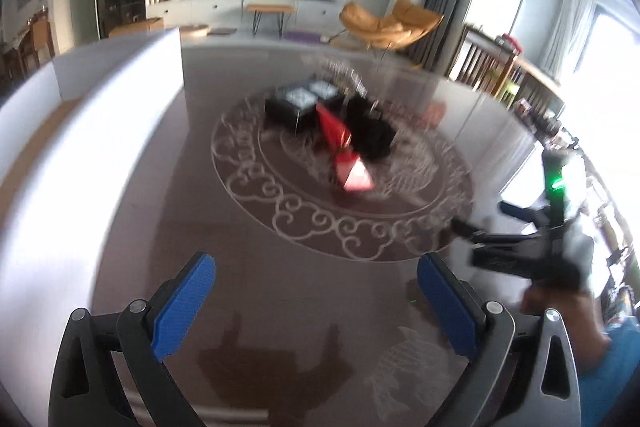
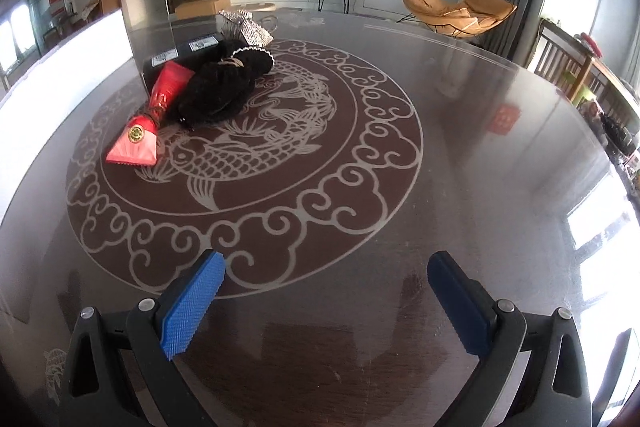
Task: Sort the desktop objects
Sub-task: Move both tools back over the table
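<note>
Left claw [image 1: 316,307] wide, empty; blurred red packet [image 1: 344,155] against indistinct black heap [image 1: 372,135].

Ahead of blue-padded right gripper [image 2: 324,291]: round dark-brown glass table [image 2: 460,155] with pale koi-and-cloud pattern; red foil packet [image 2: 154,119] with gold seal; fuzzy black bundle [image 2: 220,87].

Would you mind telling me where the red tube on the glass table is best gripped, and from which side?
Probably at its flat crimped end, which points toward the right gripper and lies free on the table. The tube's far end is crowded between the black box and the black fluffy item. Approach from the near side, jaws spanning its thickness.
</note>
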The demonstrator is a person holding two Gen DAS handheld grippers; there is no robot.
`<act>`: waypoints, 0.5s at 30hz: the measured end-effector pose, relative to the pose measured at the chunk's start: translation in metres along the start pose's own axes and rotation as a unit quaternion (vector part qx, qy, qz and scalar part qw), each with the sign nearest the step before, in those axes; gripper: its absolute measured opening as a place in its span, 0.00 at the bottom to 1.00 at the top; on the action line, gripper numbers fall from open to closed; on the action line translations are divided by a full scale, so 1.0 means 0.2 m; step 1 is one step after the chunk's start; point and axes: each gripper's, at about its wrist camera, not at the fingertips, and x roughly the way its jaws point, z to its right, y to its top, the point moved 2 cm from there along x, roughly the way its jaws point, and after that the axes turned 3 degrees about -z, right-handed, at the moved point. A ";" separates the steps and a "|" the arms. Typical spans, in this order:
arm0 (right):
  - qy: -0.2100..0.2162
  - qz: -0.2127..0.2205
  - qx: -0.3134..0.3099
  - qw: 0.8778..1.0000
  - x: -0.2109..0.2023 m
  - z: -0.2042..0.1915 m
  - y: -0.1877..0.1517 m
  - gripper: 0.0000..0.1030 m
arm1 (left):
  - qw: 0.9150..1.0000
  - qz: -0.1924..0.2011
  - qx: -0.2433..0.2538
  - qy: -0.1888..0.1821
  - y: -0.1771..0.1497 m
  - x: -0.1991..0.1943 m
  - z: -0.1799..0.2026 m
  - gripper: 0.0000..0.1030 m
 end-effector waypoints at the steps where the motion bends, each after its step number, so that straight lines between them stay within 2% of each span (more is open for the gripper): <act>1: 0.001 -0.004 0.003 1.000 0.01 0.00 0.00 0.99 | 1.000 -0.003 0.002 0.006 -0.01 0.04 0.01 1.00; 7: 0.008 -0.011 0.013 1.000 0.02 0.02 -0.01 1.00 | 0.999 -0.014 0.009 0.027 0.02 0.26 0.02 1.00; 12: 0.012 -0.013 0.018 1.000 0.02 0.02 -0.01 1.00 | 0.998 -0.022 0.022 0.050 0.03 0.36 0.02 1.00; 15: 0.013 -0.013 0.018 1.000 0.02 0.02 -0.01 1.00 | 0.998 -0.036 0.010 0.047 0.03 0.38 0.00 1.00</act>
